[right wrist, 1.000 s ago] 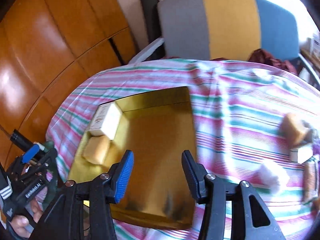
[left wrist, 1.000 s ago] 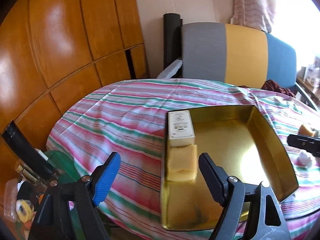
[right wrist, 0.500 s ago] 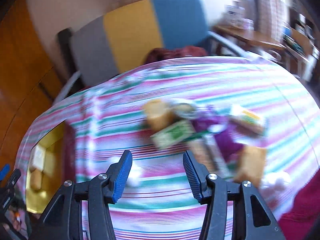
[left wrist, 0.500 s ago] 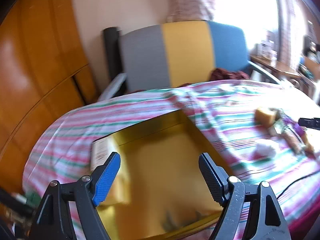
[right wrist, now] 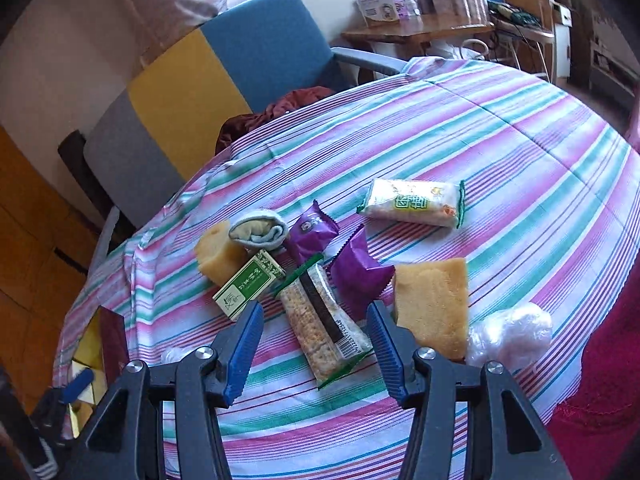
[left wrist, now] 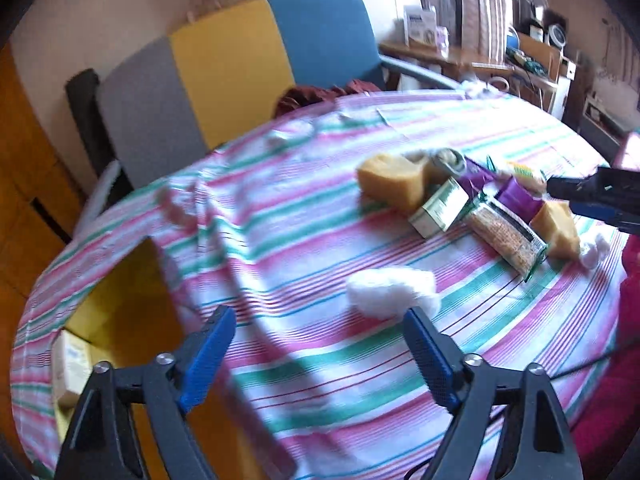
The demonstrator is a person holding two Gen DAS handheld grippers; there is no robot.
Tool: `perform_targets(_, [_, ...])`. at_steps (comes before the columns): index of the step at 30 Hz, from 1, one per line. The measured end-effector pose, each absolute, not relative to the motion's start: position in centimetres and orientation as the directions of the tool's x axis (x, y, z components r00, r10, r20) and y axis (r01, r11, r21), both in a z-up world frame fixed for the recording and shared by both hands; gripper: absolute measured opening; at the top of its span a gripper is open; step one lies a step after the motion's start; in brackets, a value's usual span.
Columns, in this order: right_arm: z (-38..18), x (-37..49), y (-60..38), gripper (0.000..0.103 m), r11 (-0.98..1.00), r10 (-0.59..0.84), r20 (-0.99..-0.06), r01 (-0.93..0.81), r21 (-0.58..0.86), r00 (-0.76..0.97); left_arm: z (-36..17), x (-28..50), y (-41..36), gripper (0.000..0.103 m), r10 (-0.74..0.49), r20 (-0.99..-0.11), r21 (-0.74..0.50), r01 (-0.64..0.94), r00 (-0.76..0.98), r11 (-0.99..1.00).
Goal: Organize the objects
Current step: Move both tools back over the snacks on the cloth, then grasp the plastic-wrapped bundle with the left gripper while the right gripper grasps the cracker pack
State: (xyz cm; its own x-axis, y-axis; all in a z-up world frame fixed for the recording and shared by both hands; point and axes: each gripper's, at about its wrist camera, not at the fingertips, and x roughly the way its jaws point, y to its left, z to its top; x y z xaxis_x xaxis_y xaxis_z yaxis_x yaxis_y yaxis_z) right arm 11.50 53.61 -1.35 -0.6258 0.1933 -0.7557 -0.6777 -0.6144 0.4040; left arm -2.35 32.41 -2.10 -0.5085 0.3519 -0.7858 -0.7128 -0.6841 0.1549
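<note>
Blue ribbed pads face each other across a wide gap on the left gripper, whose jaws have just been opening further; nothing but striped tablecloth lies between them. Just beyond the tip of its right-hand finger sits a white cotton wad; whether the two touch I cannot tell. To the near left of that view a gold tray shows, with a pale box lying in it.

The right gripper stands partly open and grips nothing. Between its fingers, lower on the cloth, lies a clear-wrapped cracker bar, apart from both pads. Beside the right-hand pad rests a yellow sponge, and right of that a crumpled clear plastic ball. Just past the left-hand pad is a small green-and-white box.

Farther on sit two purple wrappers, a rolled grey cloth and a second yellow sponge on the left. Beyond these, to the right, lies a white and green snack packet by itself.

At the far side of the table stands a chair banded grey, yellow and blue, with dark red fabric on its seat
</note>
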Motion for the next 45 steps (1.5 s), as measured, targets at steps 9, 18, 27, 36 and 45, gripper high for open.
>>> perform_targets(9, [-2.2, 12.5, 55.1, 0.056, -0.536, 0.169, -0.752, -0.7, 0.472, -0.637, -5.5, -3.4, 37.3, 0.091, 0.336, -0.815, 0.164, -0.743, -0.473, -0.649])
perform_targets(18, [-2.8, 11.7, 54.7, 0.056, -0.561, 0.142, -0.776, -0.696, 0.449, -0.615, -8.6, -4.8, 37.2, 0.034, 0.35, -0.871, 0.03, -0.747, -0.346, -0.664])
perform_targets(27, [-3.5, 11.0, 54.2, 0.056, -0.582, 0.13, -0.81, -0.705, 0.404, -0.572, -8.3, -3.7, 35.5, 0.016, 0.388, -0.862, -0.01, -0.754, -0.327, -0.656])
perform_targets(36, [-3.5, 10.9, 54.1, 0.056, -0.582, 0.122, -0.812, -0.704, 0.408, -0.571, -5.8, -3.9, 33.6, 0.025, 0.469, -0.83, -0.111, -0.734, -0.303, -0.67])
perform_targets(45, [-3.6, 10.8, 54.0, 0.056, -0.58, 0.108, -0.81, -0.698, 0.42, -0.577, -4.2, -5.5, 37.1, 0.065, 0.482, -0.811, -0.098, -0.736, -0.331, -0.67])
